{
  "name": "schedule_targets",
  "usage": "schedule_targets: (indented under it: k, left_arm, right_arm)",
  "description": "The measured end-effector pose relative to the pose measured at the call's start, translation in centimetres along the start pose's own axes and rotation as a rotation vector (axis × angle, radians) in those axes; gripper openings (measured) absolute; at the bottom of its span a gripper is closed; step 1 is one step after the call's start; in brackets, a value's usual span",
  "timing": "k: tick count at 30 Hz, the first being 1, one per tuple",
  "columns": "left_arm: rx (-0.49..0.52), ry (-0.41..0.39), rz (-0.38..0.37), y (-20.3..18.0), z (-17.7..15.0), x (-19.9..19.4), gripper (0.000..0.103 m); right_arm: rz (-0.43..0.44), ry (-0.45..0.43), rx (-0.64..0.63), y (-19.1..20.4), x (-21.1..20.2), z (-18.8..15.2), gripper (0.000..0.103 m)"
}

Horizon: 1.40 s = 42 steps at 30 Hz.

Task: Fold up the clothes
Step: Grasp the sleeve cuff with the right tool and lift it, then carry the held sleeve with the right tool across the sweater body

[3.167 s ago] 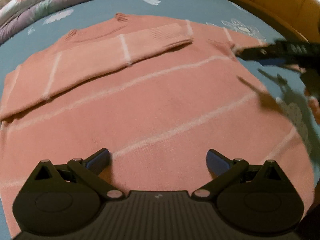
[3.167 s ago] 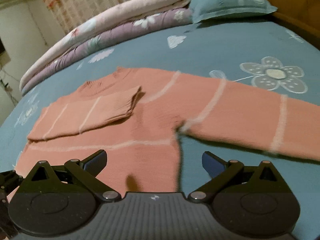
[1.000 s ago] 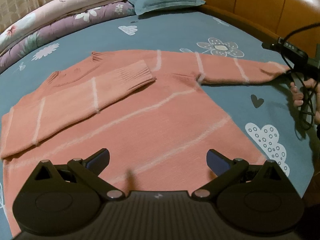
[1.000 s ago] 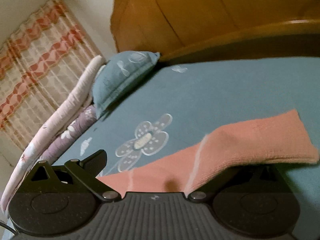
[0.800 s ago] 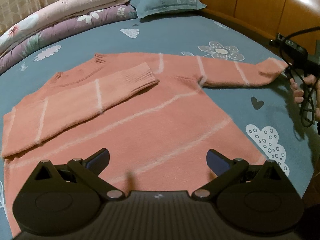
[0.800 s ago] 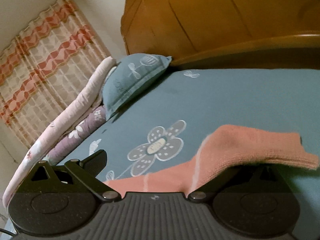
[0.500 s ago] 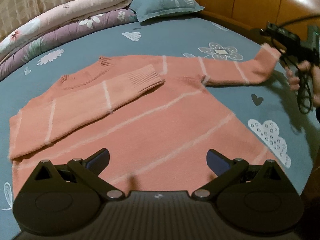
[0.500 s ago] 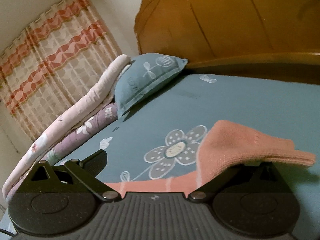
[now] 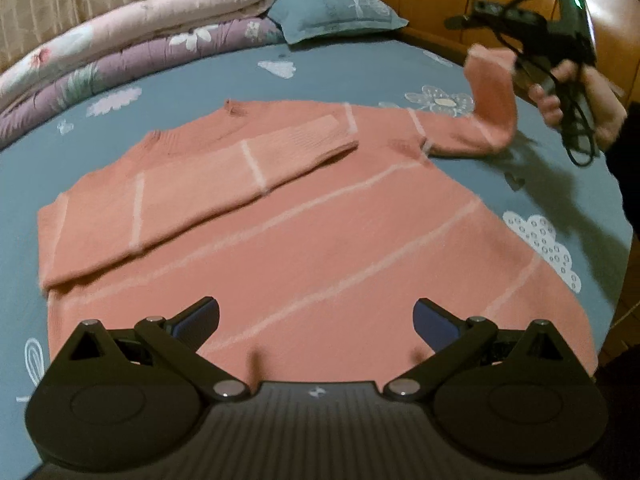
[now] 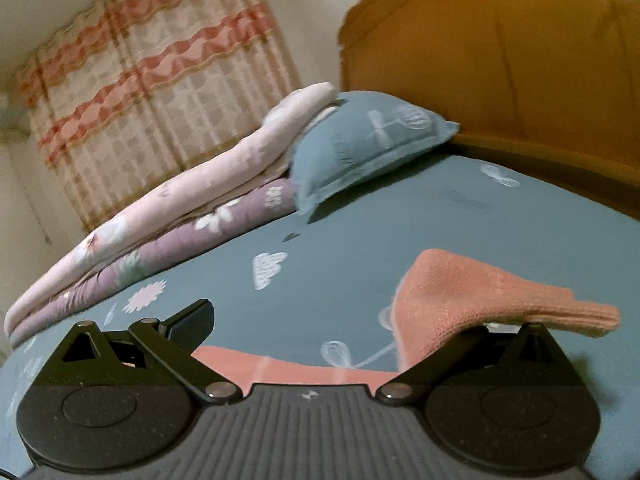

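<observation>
1. Sweater (image 9: 304,240): it lies flat on the bed (image 9: 360,76), chest up, with one sleeve (image 9: 208,184) already laid across the chest, so only the other sleeve remains loose.
2. The right gripper (image 10: 336,320) carries the cuff (image 10: 492,300) of that second sleeve draped over its right-hand finger. The left-hand finger (image 10: 188,320) stands well apart from it, so whether the cuff is truly pinched or merely hooked I cannot tell.
3. Seen from the left wrist, the lifted sleeve (image 9: 490,96) rises off the bed beside the person's hand (image 9: 576,96). Raising it this way frees it from the sheet, likely so it can swing over the chest without dragging.
4. The left gripper (image 9: 316,316) hovers with fingers spread and nothing between them, above the hem end of the sweater. I judge it is parked there to keep the body of the garment from sliding, or to be ready for the hem fold.
5. Further out, a pillow (image 10: 360,144) and folded quilts (image 10: 160,216) sit against the headboard (image 10: 520,60), well clear of the work.
</observation>
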<state>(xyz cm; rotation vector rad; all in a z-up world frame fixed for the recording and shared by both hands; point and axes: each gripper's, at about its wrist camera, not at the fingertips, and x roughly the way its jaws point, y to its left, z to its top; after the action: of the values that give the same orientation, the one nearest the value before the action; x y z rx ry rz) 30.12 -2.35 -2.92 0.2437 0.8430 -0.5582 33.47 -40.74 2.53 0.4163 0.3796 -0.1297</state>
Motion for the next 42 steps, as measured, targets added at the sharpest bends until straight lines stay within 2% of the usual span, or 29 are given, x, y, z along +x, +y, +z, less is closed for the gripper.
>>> schedule_targets:
  k: [4, 13, 27, 38, 42]
  left_arm:
    - [0.011, 0.017, -0.051, 1.3, -1.0, -0.5, 0.102]
    - [0.052, 0.039, -0.023, 4.0, -3.0, -1.8, 0.102]
    - [-0.018, 0.052, 0.002, 6.9, -5.7, -4.1, 0.102]
    - [-0.088, 0.057, 0.035, 8.7, -7.1, -5.2, 0.102]
    - [-0.096, 0.059, 0.036, 8.7, -7.2, -5.2, 0.102]
  right_arm:
    - [0.029, 0.015, -0.040, 3.7, 1.3, 0.0, 0.103]
    - [0.092, 0.040, -0.115, 10.7, 4.4, -0.9, 0.103]
    - [0.223, 0.065, -0.184, 19.9, 7.5, -3.3, 0.103]
    - [0.339, 0.049, -0.240, 25.8, 7.8, -3.3, 0.103]
    - [0.365, 0.084, -0.283, 27.6, 8.3, -4.5, 0.103]
